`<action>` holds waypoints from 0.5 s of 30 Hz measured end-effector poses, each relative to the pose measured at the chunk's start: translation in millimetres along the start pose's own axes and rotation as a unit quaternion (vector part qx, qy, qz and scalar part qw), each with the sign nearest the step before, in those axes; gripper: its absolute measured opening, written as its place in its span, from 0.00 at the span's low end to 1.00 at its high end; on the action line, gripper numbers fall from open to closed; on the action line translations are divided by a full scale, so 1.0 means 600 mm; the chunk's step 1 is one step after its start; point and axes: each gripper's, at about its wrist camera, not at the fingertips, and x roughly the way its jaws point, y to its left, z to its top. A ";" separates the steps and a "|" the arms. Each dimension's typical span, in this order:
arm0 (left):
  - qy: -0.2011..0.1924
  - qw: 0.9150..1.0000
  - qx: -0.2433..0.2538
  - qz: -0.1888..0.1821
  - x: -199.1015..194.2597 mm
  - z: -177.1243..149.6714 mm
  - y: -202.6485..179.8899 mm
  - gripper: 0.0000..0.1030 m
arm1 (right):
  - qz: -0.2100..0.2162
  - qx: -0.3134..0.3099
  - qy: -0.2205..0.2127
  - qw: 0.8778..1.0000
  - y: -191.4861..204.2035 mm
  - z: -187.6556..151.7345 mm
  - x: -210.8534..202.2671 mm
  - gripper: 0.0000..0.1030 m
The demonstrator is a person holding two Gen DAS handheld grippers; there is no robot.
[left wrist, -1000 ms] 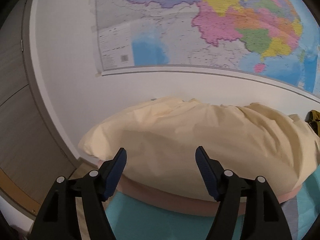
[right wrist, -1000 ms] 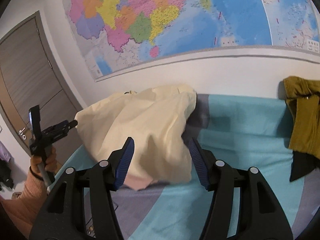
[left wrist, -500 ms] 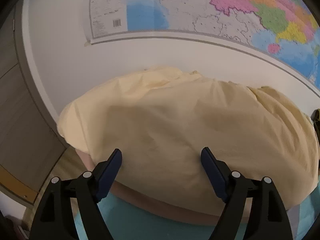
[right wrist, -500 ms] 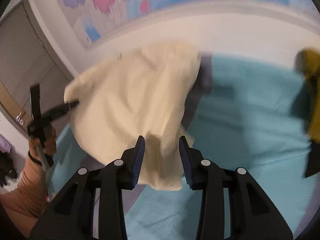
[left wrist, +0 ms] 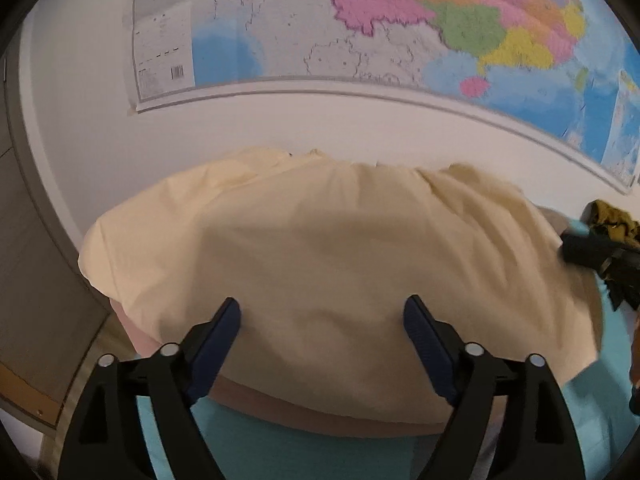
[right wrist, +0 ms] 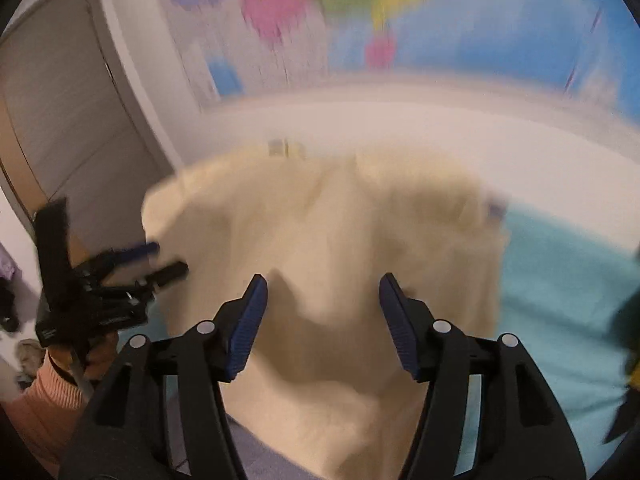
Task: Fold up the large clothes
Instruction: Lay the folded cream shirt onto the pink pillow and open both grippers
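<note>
A large cream garment (left wrist: 320, 240) lies bunched on the bed against the wall. It fills the middle of the blurred right wrist view as well (right wrist: 340, 220). My left gripper (left wrist: 322, 302) hovers just over the garment's near edge; its jaws are opening and the pads press on nothing. My right gripper (right wrist: 323, 278) hangs over the right half of the same garment, jaws opening, with cloth below them but not pinched. The left gripper (right wrist: 164, 258) also shows at the left of the right wrist view, at the cloth's left edge.
The bed has a turquoise sheet (left wrist: 280, 440) with a pink stripe (left wrist: 320, 412). An olive-mustard garment (left wrist: 612, 220) lies at the far right by the wall. A big map (left wrist: 400, 20) hangs above. A door (right wrist: 60, 100) stands left, and an orange sleeve (right wrist: 44, 392) shows low left.
Both grippers have come closer to the cream garment. The left jaws have spread wider. The right jaws narrowed, then spread again, and its view swung left over the cloth.
</note>
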 end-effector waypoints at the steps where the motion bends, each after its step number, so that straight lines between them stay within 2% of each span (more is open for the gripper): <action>1: -0.002 1.000 0.010 0.006 0.003 -0.002 -0.007 0.83 | -0.001 0.009 0.018 1.000 -0.008 -0.007 0.018 0.53; 3: 0.003 1.000 0.018 0.012 0.007 -0.006 -0.012 0.84 | 0.008 0.027 0.027 0.999 -0.019 -0.019 0.030 0.53; 9: 0.001 1.000 0.005 0.011 -0.008 -0.004 -0.008 0.84 | 0.014 0.017 -0.009 1.000 0.001 -0.029 -0.022 0.55; 12: -0.013 1.000 0.004 0.003 -0.023 -0.012 -0.008 0.84 | 0.023 -0.007 -0.030 0.999 0.027 -0.045 -0.045 0.55; 15: -0.011 1.000 0.010 -0.011 -0.024 -0.022 -0.015 0.84 | 0.019 -0.042 -0.021 0.999 0.055 -0.070 -0.039 0.56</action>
